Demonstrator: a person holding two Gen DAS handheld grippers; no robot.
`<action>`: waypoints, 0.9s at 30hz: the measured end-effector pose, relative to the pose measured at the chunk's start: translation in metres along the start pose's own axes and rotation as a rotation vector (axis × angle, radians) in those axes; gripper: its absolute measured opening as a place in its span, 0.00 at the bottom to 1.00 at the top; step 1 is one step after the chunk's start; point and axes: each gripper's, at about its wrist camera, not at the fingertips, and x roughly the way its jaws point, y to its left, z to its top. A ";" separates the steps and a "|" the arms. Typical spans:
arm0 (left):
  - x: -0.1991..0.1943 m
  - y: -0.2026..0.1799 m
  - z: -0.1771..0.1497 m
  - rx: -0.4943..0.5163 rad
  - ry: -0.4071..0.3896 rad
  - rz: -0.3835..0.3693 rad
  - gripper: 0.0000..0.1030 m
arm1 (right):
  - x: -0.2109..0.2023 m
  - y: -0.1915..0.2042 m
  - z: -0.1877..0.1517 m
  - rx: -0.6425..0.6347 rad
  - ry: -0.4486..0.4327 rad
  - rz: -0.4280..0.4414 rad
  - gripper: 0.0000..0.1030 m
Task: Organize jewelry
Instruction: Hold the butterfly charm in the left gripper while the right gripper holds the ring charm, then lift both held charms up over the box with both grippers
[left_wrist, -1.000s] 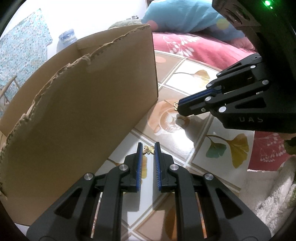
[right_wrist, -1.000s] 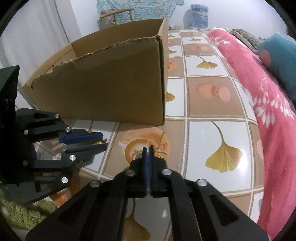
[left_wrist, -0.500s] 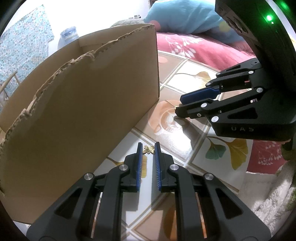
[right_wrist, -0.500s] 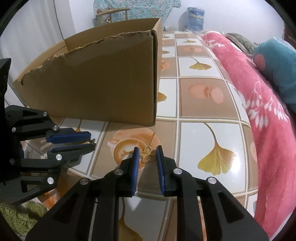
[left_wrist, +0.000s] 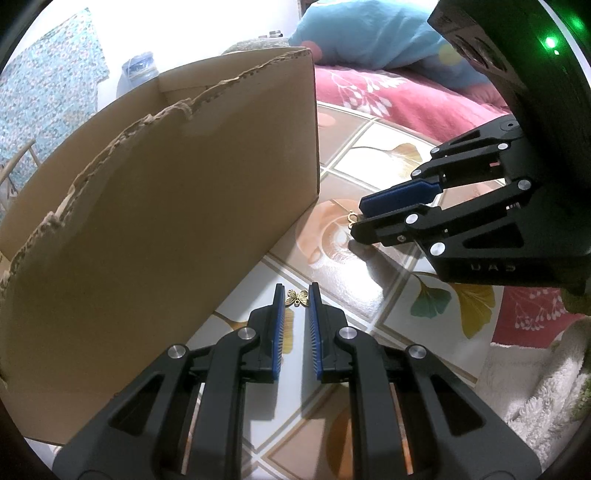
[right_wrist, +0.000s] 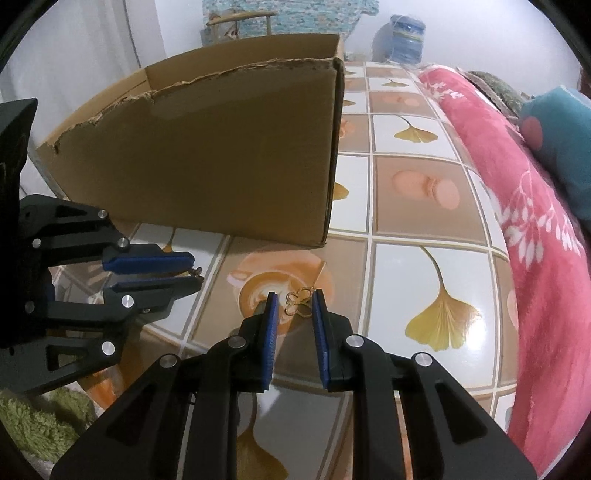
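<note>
A small gold butterfly charm (left_wrist: 297, 297) lies on the patterned tablecloth between the tips of my left gripper (left_wrist: 297, 295), which is open around it. A second gold openwork butterfly charm (right_wrist: 298, 305) lies between the tips of my right gripper (right_wrist: 294, 303), also open; this charm peeks out at the right gripper's tip in the left wrist view (left_wrist: 351, 217). The right gripper (left_wrist: 360, 216) shows at the right of the left wrist view, the left gripper (right_wrist: 195, 271) at the left of the right wrist view. A torn-rimmed cardboard box (left_wrist: 159, 206) stands just beyond both.
The cardboard box (right_wrist: 236, 162) fills the far left. A pink floral blanket (right_wrist: 524, 206) and a blue pillow (left_wrist: 373, 37) lie to the right. A white fluffy towel (left_wrist: 535, 398) and a green rug (right_wrist: 40, 424) lie near the table's front edge.
My right gripper has opened from shut and now stands open around the openwork charm. My left gripper stays open around the butterfly charm, hardly moved.
</note>
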 end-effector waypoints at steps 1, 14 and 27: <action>0.000 0.000 0.000 0.001 -0.001 0.001 0.12 | 0.000 0.000 0.000 0.000 0.000 0.007 0.17; -0.002 -0.003 -0.003 0.000 -0.008 -0.001 0.11 | -0.003 -0.003 0.002 0.029 -0.024 0.034 0.12; -0.046 -0.003 0.008 -0.019 -0.086 -0.042 0.11 | -0.047 0.005 0.015 0.013 -0.117 0.050 0.12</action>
